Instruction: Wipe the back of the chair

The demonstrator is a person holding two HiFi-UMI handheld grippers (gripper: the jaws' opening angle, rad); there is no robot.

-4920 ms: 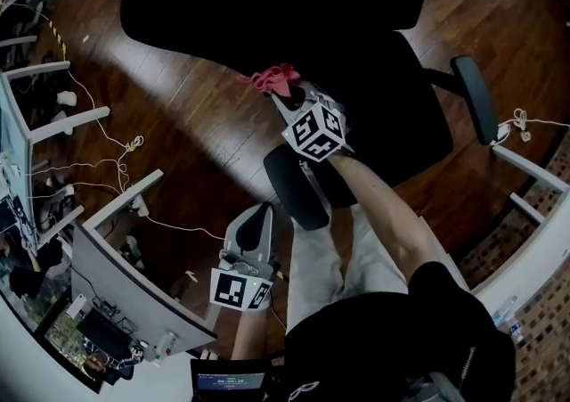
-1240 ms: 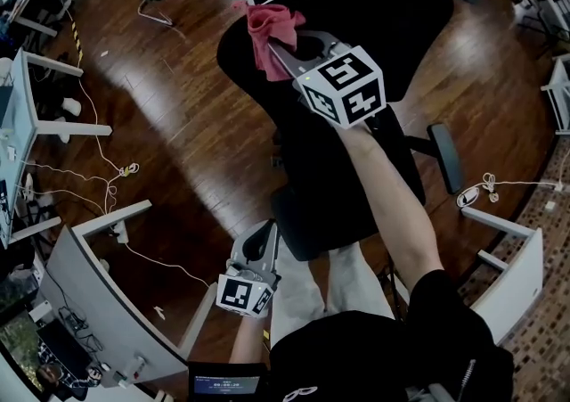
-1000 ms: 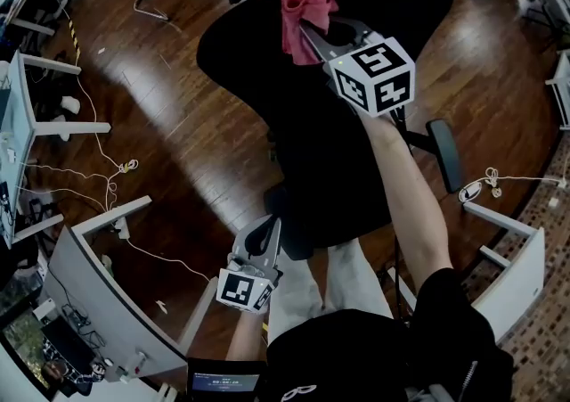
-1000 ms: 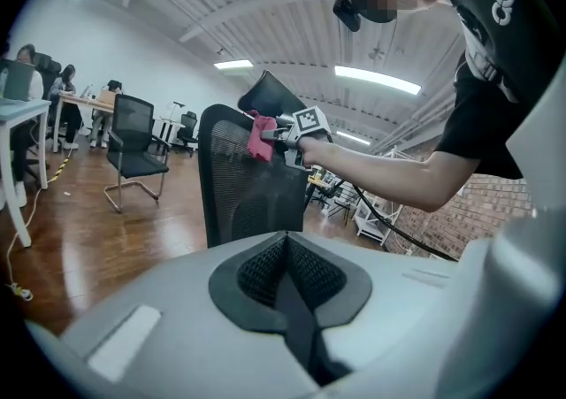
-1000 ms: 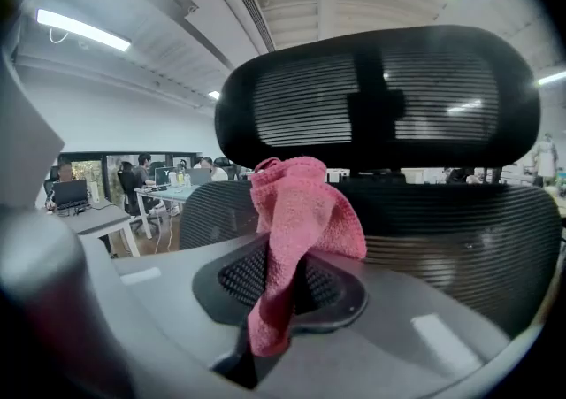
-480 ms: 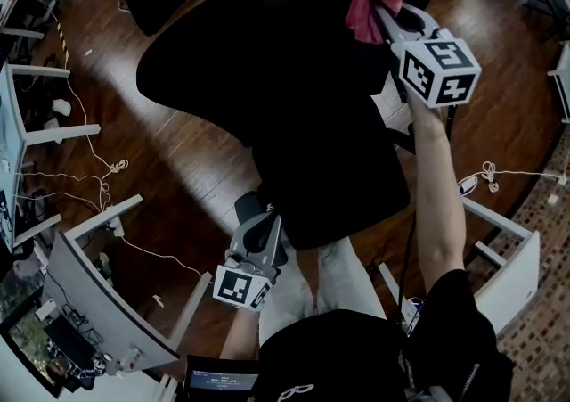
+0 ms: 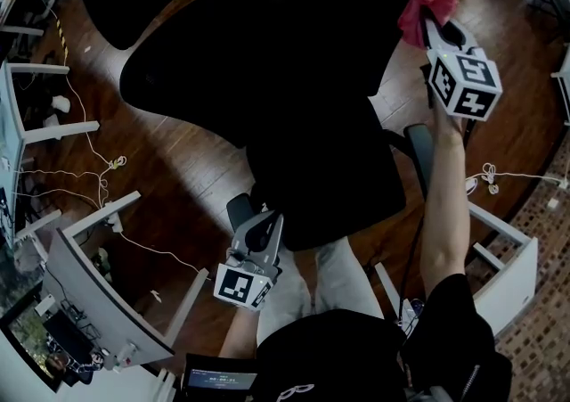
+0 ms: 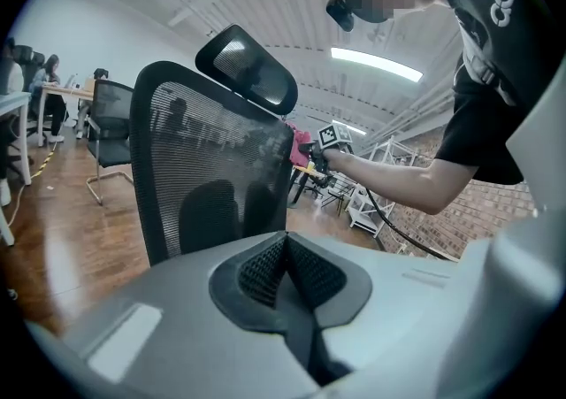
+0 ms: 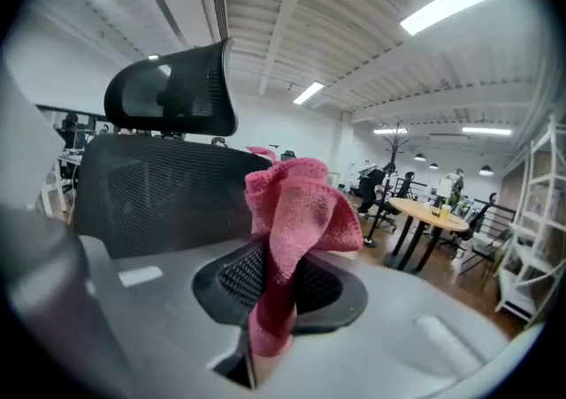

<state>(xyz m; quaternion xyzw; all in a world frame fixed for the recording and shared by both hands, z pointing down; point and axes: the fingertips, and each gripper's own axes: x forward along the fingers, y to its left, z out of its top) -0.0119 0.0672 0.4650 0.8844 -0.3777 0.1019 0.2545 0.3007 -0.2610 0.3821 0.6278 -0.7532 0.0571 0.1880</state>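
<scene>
Swept across in the last second or so, from the upper left of the chair back (image 7: 267, 53) to its far right edge in the head view: right gripper (image 7: 427, 26), pink cloth (image 7: 422, 4) carried along with it. Pinches the cloth by its lower folds, jaws closed onto it, with the bunched top standing free above the tips in the right gripper view. Sits at the rim of the chair back, touching it or only just beside it; cannot tell which.

Leaves the whole breadth of the chair back lying to the left of the cloth, with the headrest (image 9: 172, 92) up and to the left. Probably calls for a return stroke leftward along the wide axis, or first a drop lower down the mesh (image 9: 150, 194).

Left gripper (image 7: 261, 233): low by the person's legs (image 7: 312, 280), well apart from the cloth, jaws pressed together on nothing, pointed up at the chair back. Right gripper clearly the nearer and the working one.

Worth watching: the cloth slipping past the edge instead of bearing on the mesh, and only a small fold caught in the grip.
</scene>
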